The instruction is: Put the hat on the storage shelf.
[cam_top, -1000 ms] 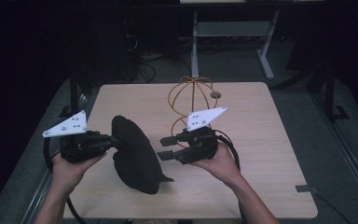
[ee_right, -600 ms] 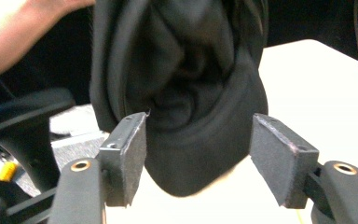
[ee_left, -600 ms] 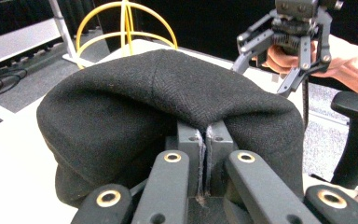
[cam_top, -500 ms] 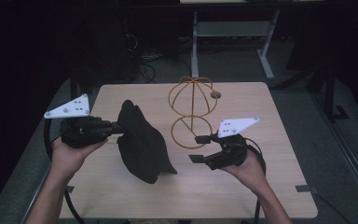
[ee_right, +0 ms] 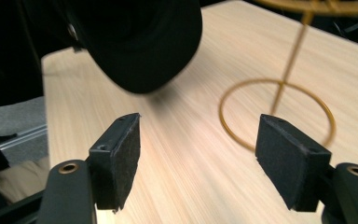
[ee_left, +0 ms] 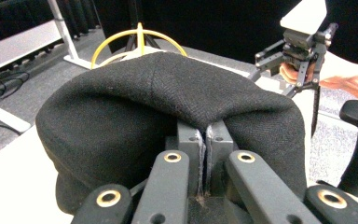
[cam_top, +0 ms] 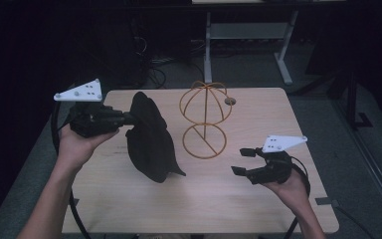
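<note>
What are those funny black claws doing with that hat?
A person holds a claw-like gripper in each hand at a wooden table. The left gripper is pinched shut on the edge of a black hat and holds it up off the table. The right gripper holds nothing; its jaws have just been opening, with only bare table between them. A gold wire hat stand waits in the middle of the table, with no hat on it yet.

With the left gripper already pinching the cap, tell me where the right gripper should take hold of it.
Grip the cap's lower edge by the pointed brim tip, coming in from the side that faces the wire stand. The cap hangs from the left gripper with that thin edge free above the table, and the right gripper stands open, jaws just widened and empty.
</note>
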The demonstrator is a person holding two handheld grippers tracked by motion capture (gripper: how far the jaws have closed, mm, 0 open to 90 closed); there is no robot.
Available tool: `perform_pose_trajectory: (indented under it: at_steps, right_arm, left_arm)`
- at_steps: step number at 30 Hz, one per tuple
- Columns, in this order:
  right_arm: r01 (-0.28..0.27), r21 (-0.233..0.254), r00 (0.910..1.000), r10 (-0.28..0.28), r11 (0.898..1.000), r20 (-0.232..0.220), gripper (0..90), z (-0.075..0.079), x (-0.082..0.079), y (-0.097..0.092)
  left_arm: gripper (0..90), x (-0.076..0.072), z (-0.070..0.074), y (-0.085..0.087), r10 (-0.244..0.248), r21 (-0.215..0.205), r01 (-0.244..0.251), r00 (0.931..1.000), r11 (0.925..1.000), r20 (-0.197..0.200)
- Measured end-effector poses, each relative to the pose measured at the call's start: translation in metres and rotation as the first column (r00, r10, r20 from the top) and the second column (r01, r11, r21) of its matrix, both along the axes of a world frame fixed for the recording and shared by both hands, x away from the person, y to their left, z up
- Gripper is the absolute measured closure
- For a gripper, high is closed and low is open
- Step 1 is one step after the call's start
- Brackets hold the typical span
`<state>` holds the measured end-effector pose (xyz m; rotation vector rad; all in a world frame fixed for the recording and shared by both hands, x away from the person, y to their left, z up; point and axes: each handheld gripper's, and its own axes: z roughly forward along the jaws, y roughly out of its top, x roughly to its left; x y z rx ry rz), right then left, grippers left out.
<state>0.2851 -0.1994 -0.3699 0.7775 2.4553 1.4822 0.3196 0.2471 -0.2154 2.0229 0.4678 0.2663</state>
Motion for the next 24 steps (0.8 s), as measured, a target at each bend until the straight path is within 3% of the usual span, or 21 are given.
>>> perform_pose_trajectory:
  at_steps: [6, 9, 17, 22, 24]
  right_arm:
    - [0.061, -0.026, 0.9979, -0.061, 0.998, -0.020, 27.9, -0.020, -0.001, -0.022]
    - [0.114, -0.043, 0.9914, -0.117, 0.993, -0.060, 27.7, -0.034, 0.001, -0.038]
    - [0.162, -0.039, 0.9846, -0.164, 0.986, -0.060, 26.7, -0.041, 0.003, -0.054]
    - [0.175, -0.015, 0.9829, -0.175, 0.985, -0.057, 26.3, -0.040, 0.002, -0.058]
    - [0.182, 0.002, 0.9821, -0.182, 0.983, -0.050, 26.0, -0.038, 0.001, -0.061]
  left_arm:
    - [88.0, 0.016, 0.010, -0.010, -0.009, 0.011, 0.009, 0.9999, 0.9999, -0.008]
    - [88.0, 0.024, 0.016, -0.017, -0.013, 0.017, 0.013, 0.9999, 0.9998, -0.007]
    - [88.1, 0.046, 0.040, -0.038, -0.017, 0.024, 0.017, 0.9997, 0.9996, 0.017]
    - [88.1, 0.058, 0.052, -0.046, -0.022, 0.023, 0.022, 0.9996, 0.9995, 0.016]
    - [88.0, 0.066, 0.057, -0.049, -0.023, 0.005, 0.023, 0.9997, 0.9997, 0.009]
